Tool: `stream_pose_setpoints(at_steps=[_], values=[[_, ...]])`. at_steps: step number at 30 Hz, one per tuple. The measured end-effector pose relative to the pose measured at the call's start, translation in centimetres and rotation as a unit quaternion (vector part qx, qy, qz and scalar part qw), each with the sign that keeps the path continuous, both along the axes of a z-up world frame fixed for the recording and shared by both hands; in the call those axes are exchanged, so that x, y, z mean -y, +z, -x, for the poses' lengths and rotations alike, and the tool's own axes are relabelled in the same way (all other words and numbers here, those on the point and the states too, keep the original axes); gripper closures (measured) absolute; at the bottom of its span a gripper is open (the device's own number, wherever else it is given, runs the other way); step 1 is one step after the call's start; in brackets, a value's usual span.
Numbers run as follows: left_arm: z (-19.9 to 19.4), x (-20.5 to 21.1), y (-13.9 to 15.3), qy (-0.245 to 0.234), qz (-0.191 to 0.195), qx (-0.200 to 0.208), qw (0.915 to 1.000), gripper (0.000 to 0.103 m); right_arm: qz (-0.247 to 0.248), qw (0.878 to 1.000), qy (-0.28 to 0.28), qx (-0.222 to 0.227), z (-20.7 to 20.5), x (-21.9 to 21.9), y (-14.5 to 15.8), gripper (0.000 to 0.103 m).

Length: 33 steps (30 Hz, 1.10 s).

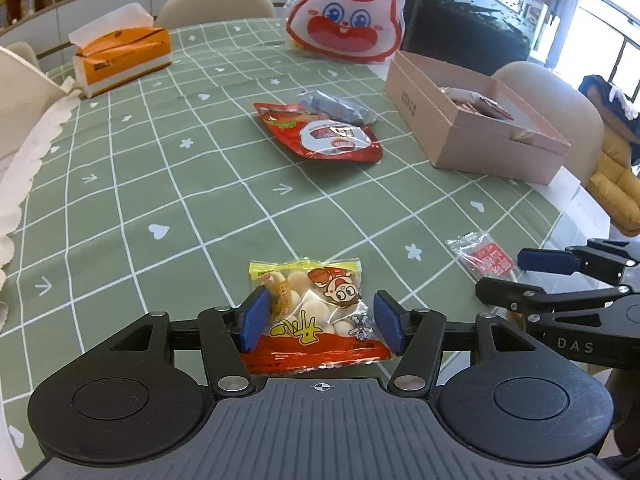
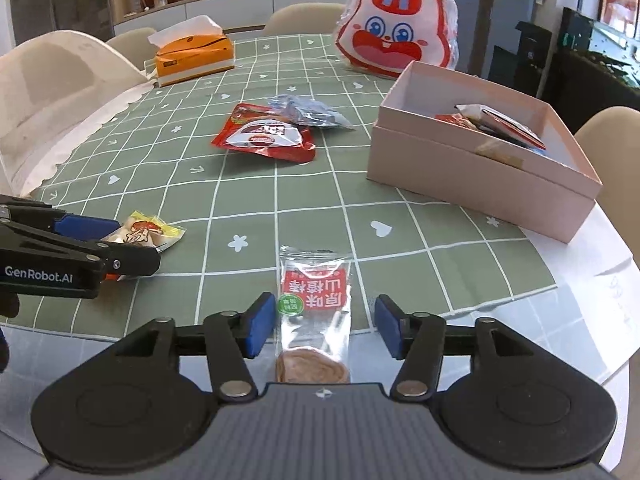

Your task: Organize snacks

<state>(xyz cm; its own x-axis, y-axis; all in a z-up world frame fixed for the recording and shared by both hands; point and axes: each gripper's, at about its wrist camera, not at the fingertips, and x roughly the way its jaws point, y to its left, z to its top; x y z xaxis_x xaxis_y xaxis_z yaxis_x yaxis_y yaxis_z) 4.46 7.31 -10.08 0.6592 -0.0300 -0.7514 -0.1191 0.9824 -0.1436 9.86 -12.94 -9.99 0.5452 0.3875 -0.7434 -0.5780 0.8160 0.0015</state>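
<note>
Left wrist: left claw [image 1: 320, 322] apart around crinkly candy bag [image 1: 316, 316]; right claw [image 2: 323, 326] apart around glossy flat packet [image 2: 314, 308].

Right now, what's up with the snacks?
Left gripper open around biscuit packet. Right gripper open around hawthorn stick packet. Pink box path clear.
</note>
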Motion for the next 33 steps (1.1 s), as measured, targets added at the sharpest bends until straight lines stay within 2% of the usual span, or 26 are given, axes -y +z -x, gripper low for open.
stream_pose_setpoints(at_steps=[4,5,7,8,11,14,17,19,21,22,27,33], values=[[0.3,-0.4,0.6,0.008,0.014,0.004,0.9999,0.043,-0.004,1.0,-0.002,0.005,0.0,0.2,-0.2,0.04],[0.8,-0.3,1.0,0.015,0.001,0.019,0.9997,0.043,-0.005,1.0,-0.002,0.007,0.0,0.3,-0.2,0.039],[1.7,0.5,1.8,0.019,-0.051,0.038,0.9978,0.043,-0.007,1.0,-0.004,0.009,0.1,0.5,-0.3,0.037],[1.9,0.8,1.9,0.014,-0.061,0.034,0.9974,0.043,-0.009,1.0,-0.004,0.01,0.1,0.6,-0.4,0.036],[1.8,1.4,1.3,-0.016,-0.051,0.002,0.9986,0.041,-0.014,1.0,0.0,0.018,0.4,1.0,-0.5,0.034],[1.4,1.9,0.8,-0.014,-0.064,-0.009,0.9978,0.037,-0.019,1.0,0.0,0.022,0.6,1.3,-0.6,0.033],[0.7,1.8,0.6,-0.008,-0.052,-0.017,0.9985,0.035,-0.02,0.999,0.0,0.024,0.7,1.4,-0.7,0.032],[0.3,2.0,0.3,-0.024,-0.041,-0.03,0.9984,0.03,-0.022,0.999,0.001,0.027,0.8,1.5,-0.7,0.032],[0.1,2.1,0.0,-0.039,-0.032,-0.034,0.9982,0.018,-0.025,0.999,0.0,0.03,0.9,1.5,-0.8,0.032],[0.1,2.2,-0.1,-0.044,-0.027,-0.033,0.9981,0.016,-0.025,0.999,-0.001,0.031,0.9,1.6,-0.8,0.031],[0.4,1.4,-0.2,-0.013,-0.002,-0.017,0.9998,0.017,-0.026,0.999,-0.005,0.032,1.1,1.6,-0.9,0.03],[0.4,0.5,0.1,0.013,0.034,-0.014,0.9992,0.017,-0.011,1.0,-0.014,0.007,0.4,0.9,-0.3,0.029]])
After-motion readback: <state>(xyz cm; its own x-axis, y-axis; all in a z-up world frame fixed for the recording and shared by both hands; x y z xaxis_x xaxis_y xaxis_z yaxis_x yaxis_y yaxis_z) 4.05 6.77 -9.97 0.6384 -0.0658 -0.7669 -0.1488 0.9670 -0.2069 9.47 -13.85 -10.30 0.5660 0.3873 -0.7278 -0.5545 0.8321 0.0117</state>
